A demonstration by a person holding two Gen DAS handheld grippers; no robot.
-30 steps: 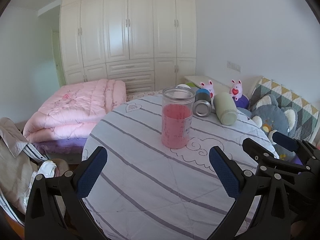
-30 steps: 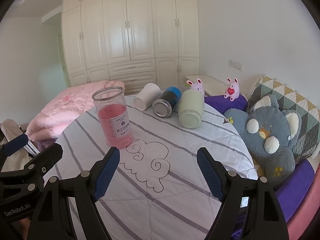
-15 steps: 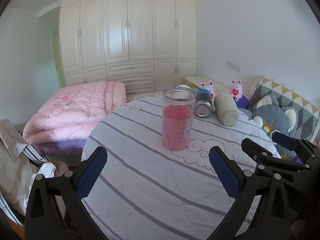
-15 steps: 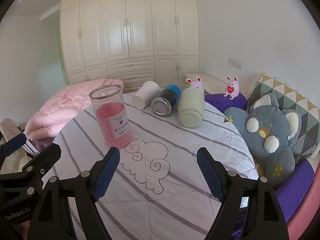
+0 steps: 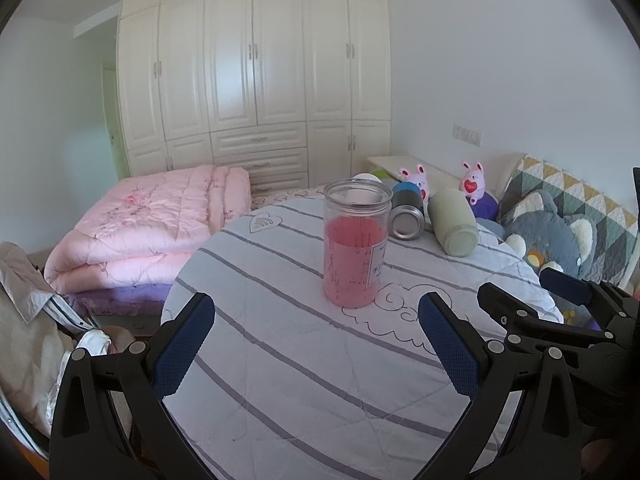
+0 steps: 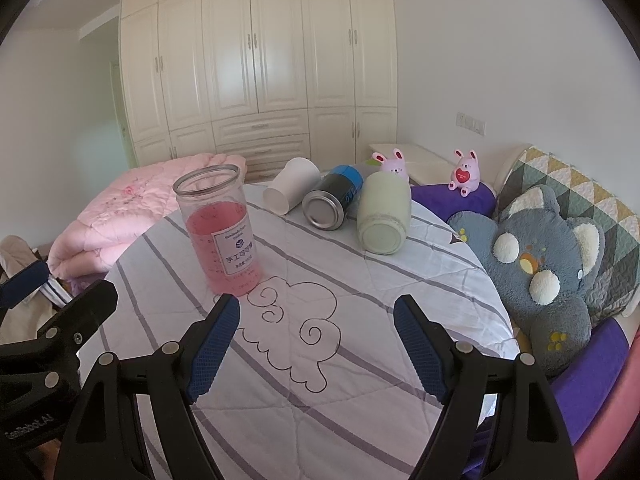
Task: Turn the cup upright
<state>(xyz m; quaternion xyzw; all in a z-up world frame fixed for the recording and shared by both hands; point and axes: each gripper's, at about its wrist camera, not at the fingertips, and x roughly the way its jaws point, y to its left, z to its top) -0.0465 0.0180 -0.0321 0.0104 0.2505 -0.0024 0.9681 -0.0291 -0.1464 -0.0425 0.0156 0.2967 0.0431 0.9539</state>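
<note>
Three cups lie on their sides at the far edge of the round table [image 6: 400, 292]: a white paper cup [image 6: 292, 191], a blue and silver can-like cup [image 6: 332, 200] and a pale green cup [image 6: 385, 213]. In the left wrist view the green cup [image 5: 454, 222] and silver cup [image 5: 407, 216] show behind the jar; the white cup [image 5: 366, 178] is mostly hidden. A clear jar [image 6: 219, 228] with pink contents stands upright, also in the left wrist view [image 5: 356, 244]. My left gripper [image 5: 316, 328] and right gripper [image 6: 316, 332] are open and empty, short of the jar.
A grey plush elephant [image 6: 548, 264] and patterned cushion [image 6: 580, 184] lie right of the table. Two small pink bunny toys [image 6: 464, 170] sit behind the cups. A folded pink quilt [image 5: 152, 220] lies on the bed to the left. Clothes [image 5: 28, 320] hang at the near left.
Both grippers have drifted slightly; the jar and cups sit a little higher and closer in view. Both stay open and nothing on the table has moved.
</note>
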